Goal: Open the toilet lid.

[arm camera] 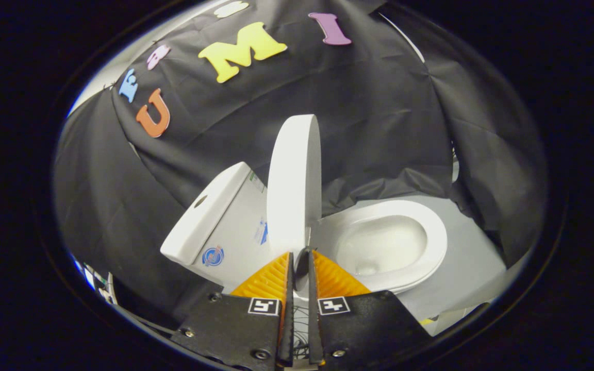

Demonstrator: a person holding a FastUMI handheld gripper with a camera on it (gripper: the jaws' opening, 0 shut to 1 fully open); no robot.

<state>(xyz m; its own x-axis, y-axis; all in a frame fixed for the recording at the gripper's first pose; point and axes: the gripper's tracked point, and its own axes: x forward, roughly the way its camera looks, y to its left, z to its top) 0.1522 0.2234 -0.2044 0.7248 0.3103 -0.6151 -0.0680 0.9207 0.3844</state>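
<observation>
A white toilet stands against the black cloth wall, seen tilted. Its lid [294, 185] is raised and shows edge-on, standing between the tank [219, 221] and the open bowl [384, 242]. The seat [433, 242] lies flat around the bowl. My gripper [300, 253] is at the lid's near rim, its two fingers drawn close with only a thin gap. A strip of white lid edge shows in that gap, so the fingers appear shut on the lid's rim.
Black cloth hangs close behind and on both sides of the toilet. Pale floor [475, 263] shows beyond the bowl. Some cables and clutter [96, 283] lie past the tank's end.
</observation>
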